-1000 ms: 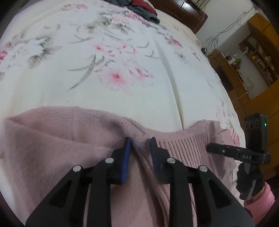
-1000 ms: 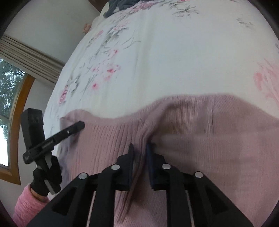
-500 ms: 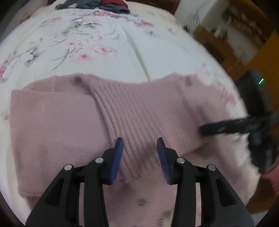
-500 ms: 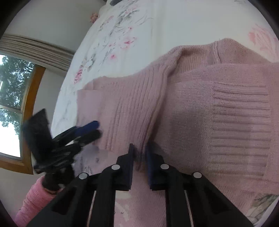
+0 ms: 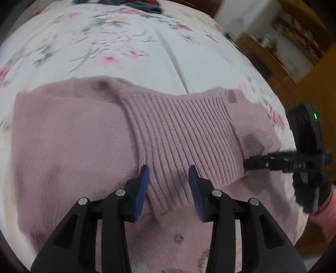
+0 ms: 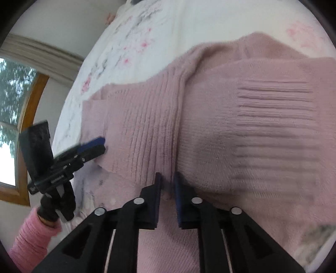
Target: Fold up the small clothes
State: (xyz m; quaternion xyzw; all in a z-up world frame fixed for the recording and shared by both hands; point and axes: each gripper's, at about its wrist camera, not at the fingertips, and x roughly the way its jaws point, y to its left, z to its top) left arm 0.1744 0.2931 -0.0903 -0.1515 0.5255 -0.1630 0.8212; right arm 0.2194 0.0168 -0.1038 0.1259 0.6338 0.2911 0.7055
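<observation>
A pink knit sweater (image 5: 88,147) lies folded on the flowered bed sheet (image 5: 117,52), its ribbed hem (image 5: 184,134) on top. My left gripper (image 5: 168,170) hovers open over the hem's near edge, nothing between its blue pads. In the right wrist view the sweater (image 6: 252,136) fills the frame. My right gripper (image 6: 167,177) sits at the fold's near edge, its jaws a narrow slit with knit fabric in it. Side-on, the right gripper (image 5: 246,164) touches the hem's corner. The left gripper (image 6: 100,147) stands open by the sweater's left edge.
A pile of dark and red clothes (image 5: 134,4) lies at the bed's far end. Wooden furniture (image 5: 273,52) stands to the right of the bed, a window (image 6: 12,109) to the left. A gloved hand with a pink sleeve (image 6: 31,237) holds each gripper.
Both grippers drew the pinched sweater edge toward me and laid it down as a fold. My left gripper opened and let go. The right jaws kept the same narrow gap.
</observation>
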